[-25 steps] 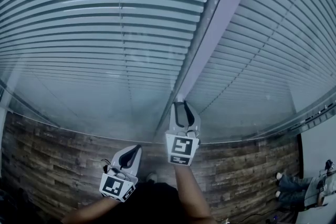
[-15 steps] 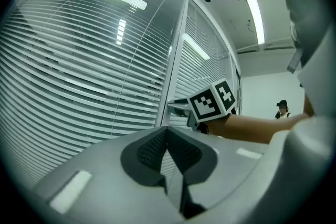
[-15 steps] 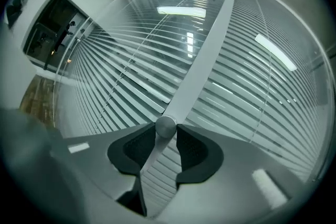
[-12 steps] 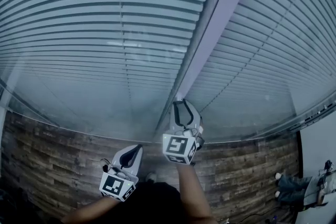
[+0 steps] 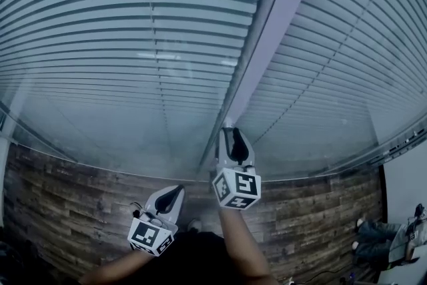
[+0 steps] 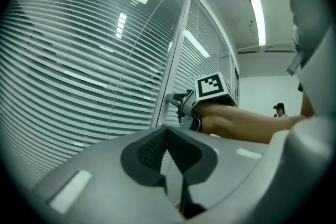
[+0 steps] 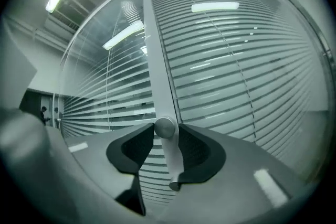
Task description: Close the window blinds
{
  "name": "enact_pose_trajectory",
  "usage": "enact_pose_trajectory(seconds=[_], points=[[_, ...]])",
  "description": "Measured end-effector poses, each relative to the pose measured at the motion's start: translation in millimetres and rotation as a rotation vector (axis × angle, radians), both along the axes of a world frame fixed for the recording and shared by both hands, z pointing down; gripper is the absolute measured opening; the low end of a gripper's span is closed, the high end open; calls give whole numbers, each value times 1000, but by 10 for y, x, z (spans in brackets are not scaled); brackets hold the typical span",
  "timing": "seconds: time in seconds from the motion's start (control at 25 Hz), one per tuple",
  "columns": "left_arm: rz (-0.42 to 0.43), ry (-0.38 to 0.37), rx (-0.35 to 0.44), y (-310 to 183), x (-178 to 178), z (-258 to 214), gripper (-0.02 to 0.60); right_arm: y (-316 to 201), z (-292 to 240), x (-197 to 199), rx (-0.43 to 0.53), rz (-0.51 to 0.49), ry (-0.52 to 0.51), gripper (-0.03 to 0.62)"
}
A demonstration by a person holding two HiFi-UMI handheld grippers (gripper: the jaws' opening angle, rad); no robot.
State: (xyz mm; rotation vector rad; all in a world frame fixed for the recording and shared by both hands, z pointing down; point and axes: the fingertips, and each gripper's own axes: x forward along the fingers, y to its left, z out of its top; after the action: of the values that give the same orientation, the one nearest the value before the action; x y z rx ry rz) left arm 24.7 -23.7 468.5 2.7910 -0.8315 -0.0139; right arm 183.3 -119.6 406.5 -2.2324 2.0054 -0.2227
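- The window blinds are seen behind glass, their slats lowered across the panes on both sides of a pale upright frame post.
- A wood-patterned floor is shown below the panes.
- The right gripper is held level against the post. Its jaws are set narrowly apart on either side of the knob and have just been opening, so no firm press of the pads is seen.
- The left gripper is held lower and to the left, away from the glass, with its jaws brought together on nothing.
- A small round knob is mounted on the post.
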Motion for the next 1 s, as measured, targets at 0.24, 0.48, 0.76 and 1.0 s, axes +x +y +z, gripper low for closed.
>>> enact_pose_trajectory(seconds=[0.24, 0.48, 0.76, 1.0], points=[[-2, 1, -5, -7, -35, -66, 0, -11, -85, -17, 16, 18, -35, 133], [-5, 2, -12, 23, -94, -41, 0, 16, -87, -71, -37, 11, 117, 127], [-14, 3, -12, 1, -92, -27, 0, -7, -82, -114, -117, 26, 483, 124], [-9, 0, -11, -6, -64, -34, 0, -11, -72, -120, -115, 9, 694, 124]])
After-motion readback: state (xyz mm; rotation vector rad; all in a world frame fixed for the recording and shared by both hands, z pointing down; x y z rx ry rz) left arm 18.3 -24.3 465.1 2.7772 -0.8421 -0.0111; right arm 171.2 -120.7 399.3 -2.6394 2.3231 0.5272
